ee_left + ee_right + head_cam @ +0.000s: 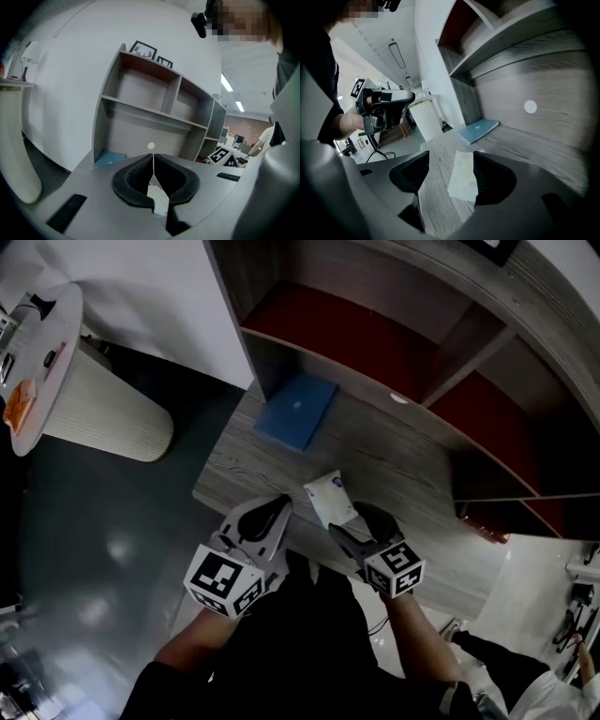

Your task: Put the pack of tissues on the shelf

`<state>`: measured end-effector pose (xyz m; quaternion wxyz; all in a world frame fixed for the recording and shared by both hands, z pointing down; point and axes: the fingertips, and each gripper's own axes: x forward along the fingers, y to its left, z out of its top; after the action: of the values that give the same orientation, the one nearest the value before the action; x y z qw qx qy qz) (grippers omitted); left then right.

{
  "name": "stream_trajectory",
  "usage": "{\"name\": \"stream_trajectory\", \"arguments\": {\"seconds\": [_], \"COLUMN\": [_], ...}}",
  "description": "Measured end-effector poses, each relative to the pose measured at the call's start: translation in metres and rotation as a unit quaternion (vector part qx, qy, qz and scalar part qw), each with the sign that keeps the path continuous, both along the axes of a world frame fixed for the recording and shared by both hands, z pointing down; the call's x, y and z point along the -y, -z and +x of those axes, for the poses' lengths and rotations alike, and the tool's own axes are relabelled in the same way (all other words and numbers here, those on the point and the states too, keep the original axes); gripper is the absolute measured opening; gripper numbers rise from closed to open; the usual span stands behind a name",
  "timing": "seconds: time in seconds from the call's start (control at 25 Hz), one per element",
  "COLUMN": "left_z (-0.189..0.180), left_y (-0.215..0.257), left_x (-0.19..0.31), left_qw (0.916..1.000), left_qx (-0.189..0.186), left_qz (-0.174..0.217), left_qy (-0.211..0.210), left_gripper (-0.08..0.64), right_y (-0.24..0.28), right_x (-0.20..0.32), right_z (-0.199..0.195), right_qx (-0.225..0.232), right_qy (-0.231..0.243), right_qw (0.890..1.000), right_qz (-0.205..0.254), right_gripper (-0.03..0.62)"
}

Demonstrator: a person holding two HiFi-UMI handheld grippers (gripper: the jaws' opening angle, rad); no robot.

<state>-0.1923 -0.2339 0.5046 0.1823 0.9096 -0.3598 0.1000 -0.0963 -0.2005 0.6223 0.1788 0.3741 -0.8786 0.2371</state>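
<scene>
The pack of tissues (328,498), white and flat, lies on the grey wooden ledge (412,474) below the shelf compartments (347,334). My right gripper (352,526) is over its near end. In the right gripper view the pack (463,180) lies between the open jaws of that gripper (451,157), close to the right jaw and well apart from the left one. My left gripper (272,512) hovers just left of the pack. Its jaws meet at the tips in its own view (153,161). A pale sliver shows behind them; I cannot tell what it is.
A blue notebook (298,409) lies on the ledge further back, to the left. The shelf's upright dividers (469,334) and red-lined bays rise behind. A white round table (103,413) stands on the dark floor at left. The ledge's near edge runs under both grippers.
</scene>
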Motion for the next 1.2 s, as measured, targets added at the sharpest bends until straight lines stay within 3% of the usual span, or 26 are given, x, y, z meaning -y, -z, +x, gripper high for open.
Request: {"name": "stream_trajectory", "arguments": {"seconds": [0.2,0.52,0.88,0.92,1.0,1.2], "left_z": [0.003,0.004,-0.003,-0.004,-0.005,-0.011], "left_y": [-0.021,-0.036,-0.041,-0.040,-0.036,-0.027], "left_x": [-0.002,-0.002,-0.004,-0.004,-0.005,-0.006], "left_qw": [0.9998,0.9995,0.9993,0.9994,0.9995,0.9998], "left_qx": [0.012,0.020,0.022,0.021,0.017,0.010], "left_qz": [-0.012,-0.022,-0.029,-0.028,-0.026,-0.019], "left_qy": [-0.006,-0.007,-0.002,-0.002,-0.001,0.001], "left_gripper": [0.021,0.021,0.020,0.020,0.020,0.020], "right_y": [-0.027,-0.067,-0.088,-0.089,-0.090,-0.083], "right_x": [0.003,0.002,0.006,0.006,0.005,-0.002], "right_z": [-0.002,-0.002,-0.002,-0.002,-0.001,0.003], "right_qx": [-0.025,-0.041,-0.099,-0.101,-0.102,-0.095], "right_qy": [0.009,-0.016,-0.012,-0.011,-0.012,-0.024], "right_qw": [1.000,0.999,0.994,0.993,0.993,0.992], "right_qz": [0.010,-0.029,-0.053,-0.057,-0.065,-0.082], "right_gripper": [0.259,0.259,0.255,0.243,0.147,0.077]}}
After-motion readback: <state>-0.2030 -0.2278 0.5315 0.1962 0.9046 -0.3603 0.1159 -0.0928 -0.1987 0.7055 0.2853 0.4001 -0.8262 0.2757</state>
